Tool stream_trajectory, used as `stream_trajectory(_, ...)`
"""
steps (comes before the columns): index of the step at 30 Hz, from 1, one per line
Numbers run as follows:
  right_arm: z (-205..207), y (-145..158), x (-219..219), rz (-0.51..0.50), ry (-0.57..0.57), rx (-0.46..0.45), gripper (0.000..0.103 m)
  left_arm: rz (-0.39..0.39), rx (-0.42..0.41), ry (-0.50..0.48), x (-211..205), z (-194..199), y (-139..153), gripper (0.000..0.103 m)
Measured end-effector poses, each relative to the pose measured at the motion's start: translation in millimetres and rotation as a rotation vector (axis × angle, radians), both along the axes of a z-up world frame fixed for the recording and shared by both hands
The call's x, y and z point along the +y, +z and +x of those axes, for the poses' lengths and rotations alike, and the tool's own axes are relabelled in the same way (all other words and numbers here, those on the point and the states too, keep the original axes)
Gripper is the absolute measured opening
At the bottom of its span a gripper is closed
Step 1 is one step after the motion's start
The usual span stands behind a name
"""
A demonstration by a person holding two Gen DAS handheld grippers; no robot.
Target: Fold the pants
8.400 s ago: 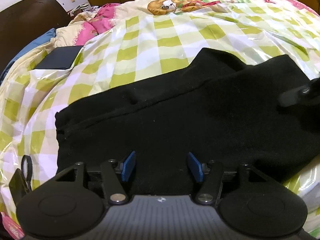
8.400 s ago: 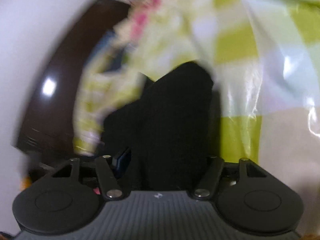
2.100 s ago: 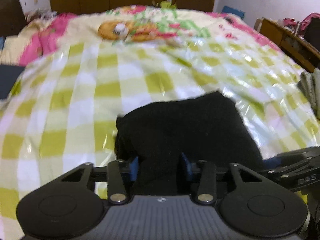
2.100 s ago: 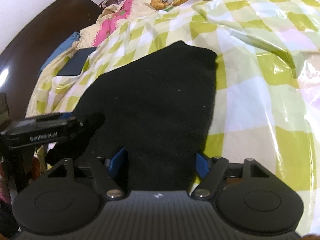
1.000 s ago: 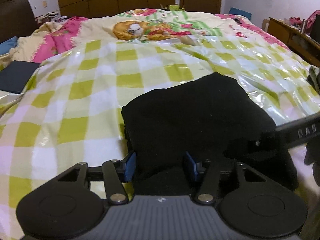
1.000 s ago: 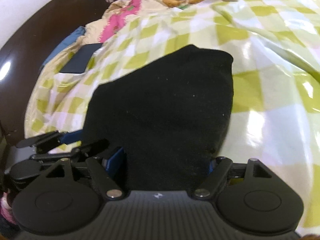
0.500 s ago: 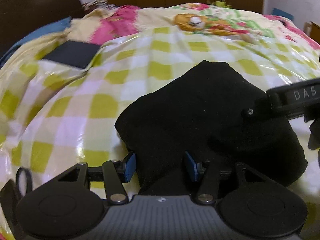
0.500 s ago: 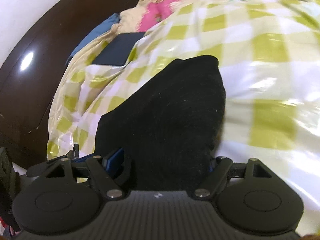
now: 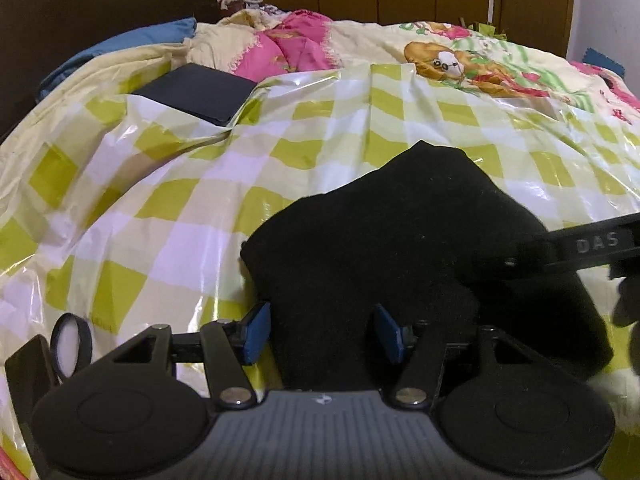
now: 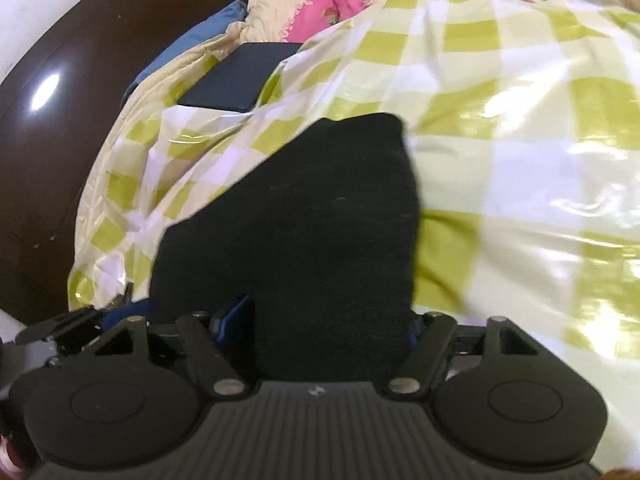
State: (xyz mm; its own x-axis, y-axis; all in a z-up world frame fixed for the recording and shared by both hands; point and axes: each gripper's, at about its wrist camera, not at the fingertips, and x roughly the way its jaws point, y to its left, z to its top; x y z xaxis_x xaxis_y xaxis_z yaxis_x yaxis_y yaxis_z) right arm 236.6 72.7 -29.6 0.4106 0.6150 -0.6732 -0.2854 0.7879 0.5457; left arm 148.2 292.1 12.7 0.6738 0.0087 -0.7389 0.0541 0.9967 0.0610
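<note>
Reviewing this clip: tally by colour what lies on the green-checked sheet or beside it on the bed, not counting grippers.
Black: 1, folded pants
Dark navy: 1, flat pad
Blue: 1, pillow
Pink: 1, quilt patch
Total: 4

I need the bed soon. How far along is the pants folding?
Mostly done, it seems: the black pants lie as a compact bundle on the checkered sheet. In hand: the left gripper and right gripper each straddle the bundle's near edge, jaws apart around the cloth. Left: probably a final fold or tidy, then letting go.
</note>
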Motion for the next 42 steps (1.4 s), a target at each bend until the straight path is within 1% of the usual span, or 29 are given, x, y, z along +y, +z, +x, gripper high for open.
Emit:
stream_trajectory(3,-9.9,5.8,-15.2,-0.012,-0.011,0.004,0.067,-0.002,0.005,0.022,-2.9,0.8,-1.0,0.071)
stream_trajectory(5,-18.7,16.6,-25.0,-0.018,-0.032,-0.023,0.068,0.002,-0.001,0.032,-2.3,-2.1,6.1,0.071)
stream_trajectory(7,-27.4,28.2,-34.0,-0.045,-0.046,-0.057,0.068,0.032,0.0,0.061,-2.1,-7.4,13.3,0.071)
stream_trajectory(8,-33.2,33.4,-39.1,-0.053,-0.053,-0.072,0.07,0.048,0.003,0.085,-2.6,-12.3,16.2,0.071)
stream_trajectory(11,-55.9,47.8,-52.6,-0.052,-0.049,-0.1,0.07,0.053,-0.001,0.134,-12.2,-34.0,22.9,0.071)
stream_trajectory(14,-83.5,55.1,-64.3,-0.06,-0.05,-0.116,0.07,0.044,-0.019,0.133,-38.1,-56.4,29.3,0.071)
stream_trajectory(16,-99.7,56.6,-71.6,-0.058,-0.062,-0.108,0.07,0.051,-0.024,0.121,-60.4,-67.4,32.2,0.073)
stream_trajectory(18,-112.1,56.1,-78.6,-0.036,-0.068,-0.086,0.07,0.056,-0.031,0.09,-84.7,-79.9,34.5,0.077)
stream_trajectory(20,-124.8,55.7,-85.9,-0.022,-0.079,-0.074,0.07,0.041,-0.038,0.066,-103.6,-90.6,36.1,0.081)
stream_trajectory(23,-140.8,55.5,-93.7,-0.014,-0.083,-0.066,0.07,0.056,-0.033,0.068,-124.1,-102.4,35.8,0.082)
stream_trajectory(27,-160.2,56.5,-100.0,0.001,-0.078,-0.072,0.07,0.06,-0.022,0.105,-133.2,-115.8,37.3,0.083)
stream_trajectory(28,-163.8,57.1,-100.8,0.003,-0.078,-0.077,0.07,0.056,-0.023,0.119,-134.3,-119.7,38.2,0.084)
stream_trajectory(29,-168.3,57.5,-102.0,0.007,-0.079,-0.079,0.07,0.054,-0.025,0.131,-135.7,-124.3,38.8,0.089)
stream_trajectory(31,-175.8,57.1,-104.1,0.021,-0.075,-0.075,0.071,0.071,-0.032,0.147,-140.0,-131.9,39.8,0.092)
stream_trajectory(36,-194.9,55.9,-107.3,0.029,-0.072,-0.076,0.071,0.13,-0.059,0.187,-153.4,-147.1,43.3,0.094)
stream_trajectory(42,-207.5,57.5,-114.7,0.027,-0.08,-0.087,0.071,0.14,-0.067,0.2,-160.1,-156.8,45.2,0.094)
